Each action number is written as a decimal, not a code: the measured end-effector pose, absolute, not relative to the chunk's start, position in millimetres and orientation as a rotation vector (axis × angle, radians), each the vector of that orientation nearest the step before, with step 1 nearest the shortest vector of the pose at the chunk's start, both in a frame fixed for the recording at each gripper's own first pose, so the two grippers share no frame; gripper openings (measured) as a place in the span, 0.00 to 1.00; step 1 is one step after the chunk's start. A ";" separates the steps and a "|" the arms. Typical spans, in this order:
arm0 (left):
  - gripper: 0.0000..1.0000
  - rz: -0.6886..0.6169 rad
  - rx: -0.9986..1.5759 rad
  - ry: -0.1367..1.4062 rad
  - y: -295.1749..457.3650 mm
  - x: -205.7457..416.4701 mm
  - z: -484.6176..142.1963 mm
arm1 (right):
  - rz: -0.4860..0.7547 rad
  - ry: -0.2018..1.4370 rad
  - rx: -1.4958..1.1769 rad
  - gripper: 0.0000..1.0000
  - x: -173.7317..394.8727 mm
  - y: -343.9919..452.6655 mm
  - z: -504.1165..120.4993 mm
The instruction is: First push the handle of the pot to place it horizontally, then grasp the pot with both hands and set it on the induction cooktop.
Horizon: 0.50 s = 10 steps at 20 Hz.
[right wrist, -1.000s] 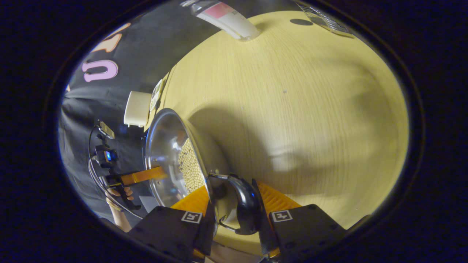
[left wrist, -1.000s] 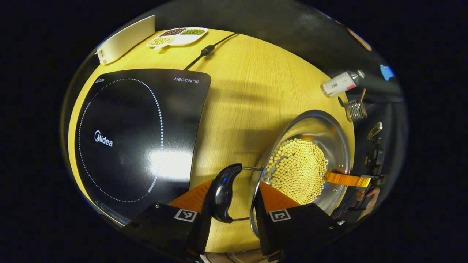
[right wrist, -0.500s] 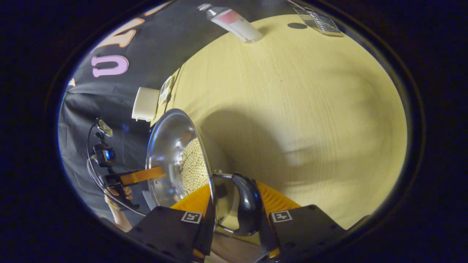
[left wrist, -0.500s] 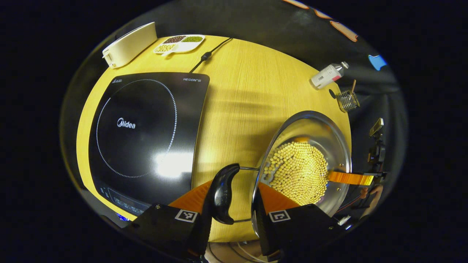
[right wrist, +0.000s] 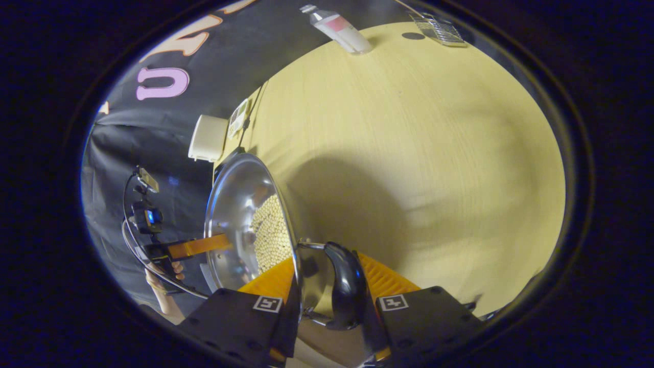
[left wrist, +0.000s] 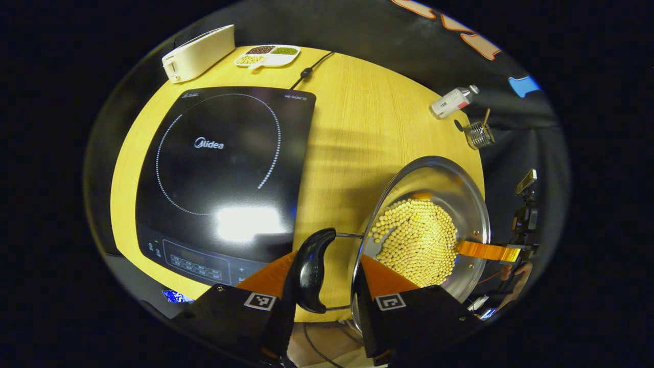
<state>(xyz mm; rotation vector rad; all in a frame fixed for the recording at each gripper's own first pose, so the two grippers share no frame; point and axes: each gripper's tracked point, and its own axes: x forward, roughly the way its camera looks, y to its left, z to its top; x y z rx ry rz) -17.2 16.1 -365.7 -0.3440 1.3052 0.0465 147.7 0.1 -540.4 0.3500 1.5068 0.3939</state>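
— Two grippers are noted on the pot (left wrist: 449,179). How is the left gripper (left wrist: 319,286) engaged?

— It is closed on the pot's black side handle (left wrist: 311,268), which is pinched between both fingers at 6 o'clock in the left gripper view. The steel bowl, partly filled with pale round beans (left wrist: 416,240), is seen at 4 o'clock.

— And the right gripper (right wrist: 332,299)?

— It is clamped on the opposite black handle (right wrist: 345,283), at 6 o'clock in the right gripper view; the pot rim stands just left of it. The same gripper is seen in the left gripper view at 3 o'clock, at the pot's far rim, with a hand (left wrist: 516,276) behind it.

— Where is the pot relative to the induction cooktop (left wrist: 225,174)?

— It is held apart from it, over the wooden table (left wrist: 357,128). The cooktop is recorded at 10 o'clock, its glass bare.

— Other items?

— A white box (left wrist: 199,53) and a divided dish (left wrist: 268,53) at 11 o'clock, a bottle (left wrist: 452,101) and a wire holder (left wrist: 479,134) at 2 o'clock.
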 end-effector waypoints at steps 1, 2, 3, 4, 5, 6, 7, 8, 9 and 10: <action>0.56 0.040 -0.338 1.300 23.4 -20.6 -362.9 | 0.389 1.503 0.349 0.48 148.4 0.1 -540.8; 0.57 0.033 -0.332 1.295 32.0 -24.3 -358.1 | 0.386 1.500 0.348 0.54 148.2 -1.0 -540.3; 0.57 0.026 -0.328 1.290 41.7 -27.8 -354.7 | 0.379 1.499 0.348 0.54 148.7 -0.8 -541.3; 0.57 0.023 -0.326 1.283 52.8 -30.6 -351.4 | 0.374 1.497 0.347 0.54 148.1 -1.5 -540.6; 0.57 0.019 -0.324 1.276 64.1 -33.4 -348.8 | 0.371 1.494 0.344 0.54 148.9 -1.8 -540.4; 0.57 0.015 -0.322 1.268 76.4 -36.1 -344.7 | 0.368 1.490 0.343 0.54 148.6 -2.6 -540.4; 0.57 0.015 -0.322 1.261 89.3 -38.1 -341.6 | 0.366 1.484 0.344 0.54 149.5 -2.6 -540.8; 0.56 0.014 -0.320 1.253 101.3 -39.6 -337.9 | 0.363 1.480 0.347 0.48 149.8 -2.5 -541.7; 0.56 0.013 -0.314 1.245 115.7 -41.3 -334.6 | 0.361 1.475 0.351 0.48 151.5 -2.1 -542.5; 0.56 0.013 -0.308 1.239 128.5 -41.0 -332.7 | 0.358 1.475 0.356 0.54 151.8 -3.7 -541.5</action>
